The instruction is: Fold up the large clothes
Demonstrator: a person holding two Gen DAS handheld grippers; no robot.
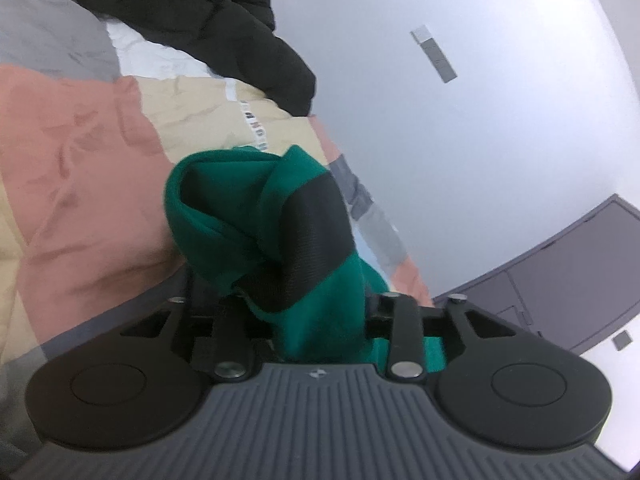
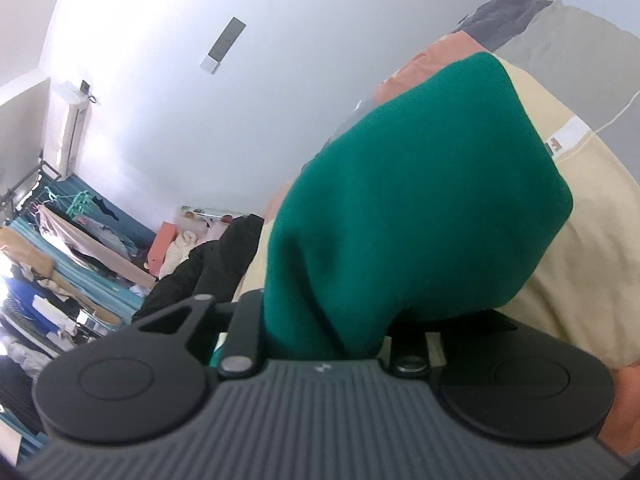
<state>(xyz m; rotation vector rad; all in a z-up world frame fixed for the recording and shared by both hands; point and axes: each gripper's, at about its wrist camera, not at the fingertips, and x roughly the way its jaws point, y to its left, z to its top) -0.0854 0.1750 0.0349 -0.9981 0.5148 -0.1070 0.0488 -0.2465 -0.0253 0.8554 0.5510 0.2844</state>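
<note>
Green garment [image 1: 256, 220], a soft knit with a black ribbed band [image 1: 316, 236] across it, is bunched between both grippers and lifted above the patchwork bedspread [image 1: 80, 152]. In the left wrist view the left gripper [image 1: 316, 320] is clenched on a gathered wad of the fabric, which rises toward 12 o'clock and curls over to 10 o'clock. In the right wrist view the right gripper [image 2: 324, 344] is likewise closed on the same cloth [image 2: 420, 208], which billows from the jaws toward 1 o'clock and hides the fingers. The material looks light, limp and thick, so it will likely sag and fold on itself wherever it is unsupported, and is probably not slippery. Pinching a wad gives little control of the shape; a hold on a seam, hem or shoulder corner would probably let the piece hang flat. A black padded jacket [image 1: 208, 20] lies on the bed at 11 o'clock, well apart.
</note>
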